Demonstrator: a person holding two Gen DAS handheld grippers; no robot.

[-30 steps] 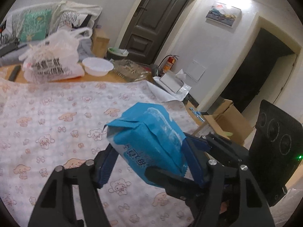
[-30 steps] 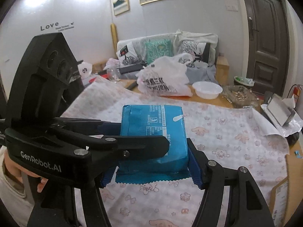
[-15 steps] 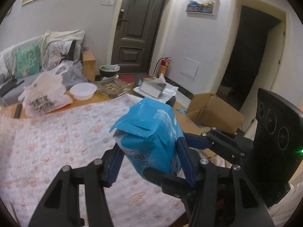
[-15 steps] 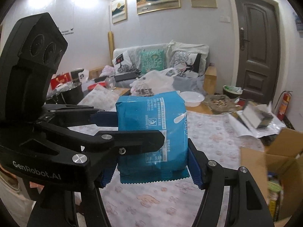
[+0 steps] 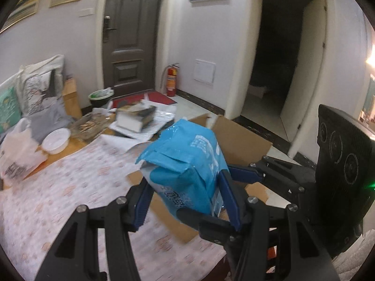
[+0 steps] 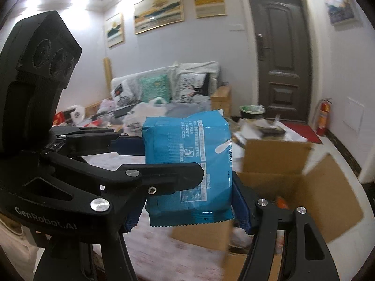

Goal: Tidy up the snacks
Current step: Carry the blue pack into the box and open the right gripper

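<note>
A blue snack pack point(image 5: 185, 164) hangs in the air, gripped from two sides. My left gripper point(image 5: 186, 199) is shut on its lower part, blue pads against both flanks. My right gripper point(image 6: 187, 213) is shut on the same blue snack pack point(image 6: 187, 164) near its crimped bottom edge. The right gripper's fingers point(image 5: 243, 173) reach in from the right in the left wrist view, and the left gripper's fingers point(image 6: 164, 178) cross the pack's front in the right wrist view. An open cardboard box point(image 6: 328, 187) stands below and behind the pack, with packets dimly visible inside.
The table with its patterned cloth point(image 5: 70, 182) lies to the left, with a white bowl point(image 5: 56, 140), a plastic bag point(image 5: 16, 161) and a foil-wrapped box point(image 5: 136, 119) at its far end. A sofa with cushions point(image 6: 164, 86), a dark door point(image 5: 131, 39) and a fire extinguisher point(image 5: 171, 79) stand beyond.
Both grippers have carried the blue pack up and to the right, from over the patterned cloth to the table's edge above the cardboard box. The left gripper has rolled, so the view is more level.
</note>
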